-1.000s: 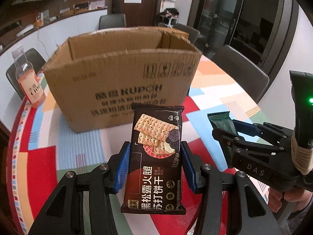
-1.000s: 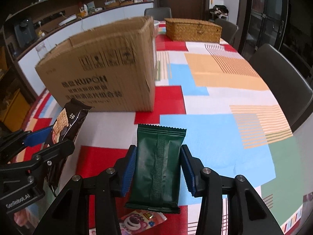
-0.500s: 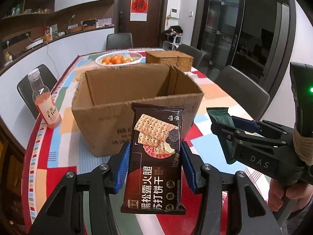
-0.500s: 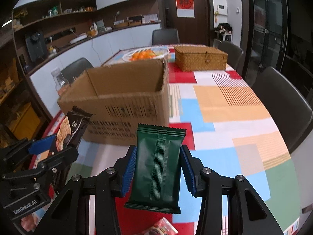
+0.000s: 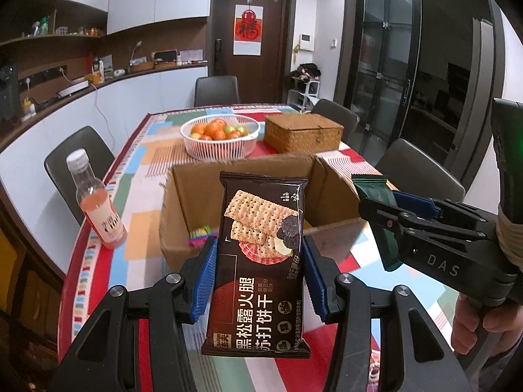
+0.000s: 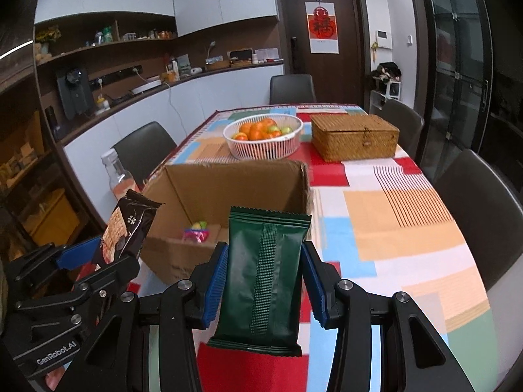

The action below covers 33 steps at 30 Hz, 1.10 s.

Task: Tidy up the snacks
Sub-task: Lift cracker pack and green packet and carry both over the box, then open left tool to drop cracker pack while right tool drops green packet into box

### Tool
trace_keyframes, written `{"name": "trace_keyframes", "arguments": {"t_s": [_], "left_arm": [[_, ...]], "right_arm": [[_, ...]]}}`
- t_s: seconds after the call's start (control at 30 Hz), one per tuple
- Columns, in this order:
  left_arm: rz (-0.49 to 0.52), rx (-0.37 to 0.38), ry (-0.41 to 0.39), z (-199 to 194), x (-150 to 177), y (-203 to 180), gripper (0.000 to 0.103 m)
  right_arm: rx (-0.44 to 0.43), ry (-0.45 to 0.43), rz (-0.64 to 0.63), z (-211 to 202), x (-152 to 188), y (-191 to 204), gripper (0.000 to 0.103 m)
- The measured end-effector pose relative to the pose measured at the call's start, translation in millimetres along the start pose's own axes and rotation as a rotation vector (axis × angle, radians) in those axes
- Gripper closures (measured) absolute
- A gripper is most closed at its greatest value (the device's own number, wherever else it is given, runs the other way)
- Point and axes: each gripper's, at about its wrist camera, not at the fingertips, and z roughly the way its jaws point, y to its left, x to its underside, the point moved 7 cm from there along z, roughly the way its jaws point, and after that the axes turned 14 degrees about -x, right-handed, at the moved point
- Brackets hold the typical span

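My left gripper (image 5: 260, 276) is shut on a dark brown cracker packet (image 5: 261, 261), held upright in front of the open cardboard box (image 5: 196, 202). To its right, my right gripper (image 6: 264, 281) is shut on a dark green snack packet (image 6: 264, 281), also upright. Both packets hang above the near edge of the box (image 6: 228, 183). A small colourful snack (image 6: 196, 230) lies on the box floor. In the left wrist view the right gripper (image 5: 392, 209) shows with the green packet (image 5: 379, 196); in the right wrist view the left gripper (image 6: 98, 261) shows with the cracker packet (image 6: 126, 225).
Behind the box on the patchwork tablecloth (image 6: 392, 222) stand a white fruit basket (image 5: 220, 135) and a lidded wicker box (image 5: 302, 132). A bottle of pink drink (image 5: 96, 204) stands left of the box. Dark chairs (image 6: 483, 215) ring the table.
Both grippers have risen with their packets and tilted, so the view now looks down into the open box; before, only its front wall showed. Both grips are unchanged.
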Motion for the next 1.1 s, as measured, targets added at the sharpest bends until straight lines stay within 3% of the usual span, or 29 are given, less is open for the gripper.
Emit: {"name": "trace_keyframes", "arguments": {"t_s": [0.33, 0.77, 0.8, 0.87, 1.0, 1.1], "left_arm": [[0.004, -0.033, -0.032, 19, -39, 14, 0.054], [0.007, -0.053, -0.004, 61, -68, 19, 0.053], [0.014, -0.064, -0.005, 63, -69, 19, 0.051], [0.016, -0.082, -0.011, 63, -70, 20, 0.038], [0.030, -0.105, -0.024, 56, -64, 19, 0.035], [0.033, -0.101, -0.035, 45, -56, 16, 0.029]], "right_arm": [[0.002, -0.033, -0.038, 17, -42, 3, 0.057], [-0.019, 0.017, -0.037, 58, -68, -5, 0.057], [-0.019, 0.019, -0.037, 60, -69, -6, 0.057], [-0.017, 0.022, -0.037, 62, -70, -8, 0.057], [0.006, 0.017, -0.048, 56, -66, -10, 0.045], [0.006, 0.008, -0.056, 45, -60, -6, 0.045]]}}
